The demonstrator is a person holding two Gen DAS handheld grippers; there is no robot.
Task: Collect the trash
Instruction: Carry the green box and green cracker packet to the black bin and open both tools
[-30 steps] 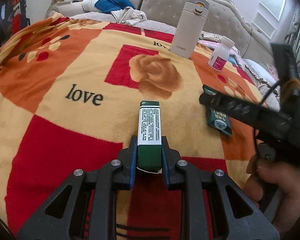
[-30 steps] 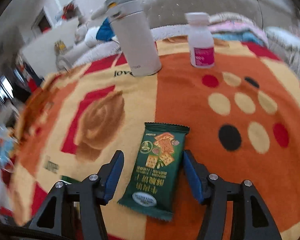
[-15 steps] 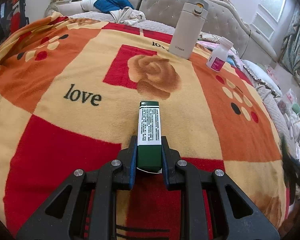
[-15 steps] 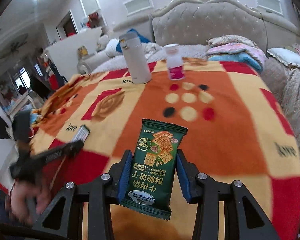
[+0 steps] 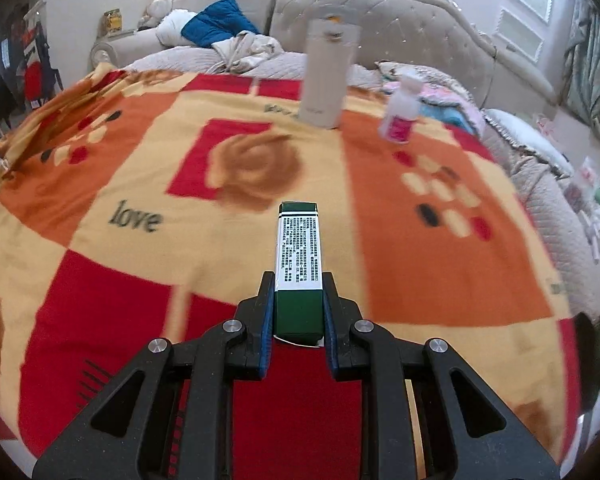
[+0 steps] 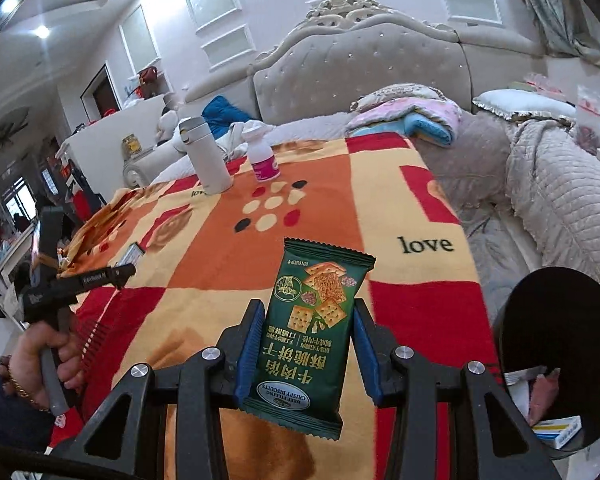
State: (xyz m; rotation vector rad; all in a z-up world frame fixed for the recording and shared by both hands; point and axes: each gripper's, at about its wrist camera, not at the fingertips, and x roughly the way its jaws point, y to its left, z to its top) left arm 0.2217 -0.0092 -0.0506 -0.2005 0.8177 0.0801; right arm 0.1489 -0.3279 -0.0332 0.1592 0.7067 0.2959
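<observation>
Green packaging fills both grips. The left hand-held gripper [image 5: 299,312] is closed tight on a small green box [image 5: 299,264], clamped at its near end so the printed white face points up and the rest sticks out toward 12 o'clock over the blanket [image 5: 140,280] (a hold that looks firm enough for carrying). The right hand-held gripper [image 6: 306,348] is closed on a green biscuit packet [image 6: 312,332], its blue pads pressing the packet's two long edges; the packet stands out flat toward 12 o'clock, its crimped tail hanging toward 6 o'clock below the pads.

Both pieces of trash are off the bed, which suggests they are being carried to the bin [image 6: 556,364]. That dark round bin sits at about 4 o'clock from the right hand-held gripper, close beside it, with scraps of paper and a small box already inside. The packet is not yet over its mouth.

A white flask [image 6: 206,156] and a small white bottle [image 6: 262,156] stand upright at the far end of the blanket, around 11 o'clock, well apart from either grip; they do not look like trash.
</observation>
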